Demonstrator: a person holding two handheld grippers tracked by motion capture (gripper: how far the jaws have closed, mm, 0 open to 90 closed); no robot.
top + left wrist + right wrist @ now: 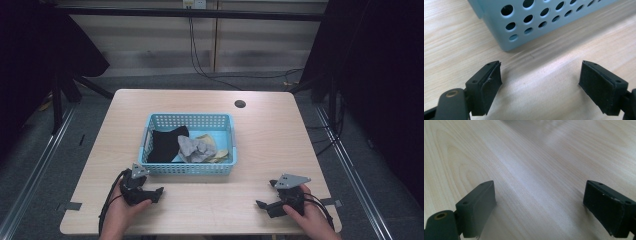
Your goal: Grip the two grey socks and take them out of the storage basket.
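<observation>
Evidently poised to reach in, the left gripper (159, 190) rests wide and empty at the blue basket's (190, 168) seven o'clock corner, nearest the black cloth (165, 144), while the right gripper (261, 205), equally wide, waits at five o'clock on the table (210, 210).

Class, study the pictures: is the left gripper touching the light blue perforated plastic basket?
Apart. In the left gripper view, bare wooden table lies between the open left gripper and the corner of the light blue perforated plastic basket.
</observation>
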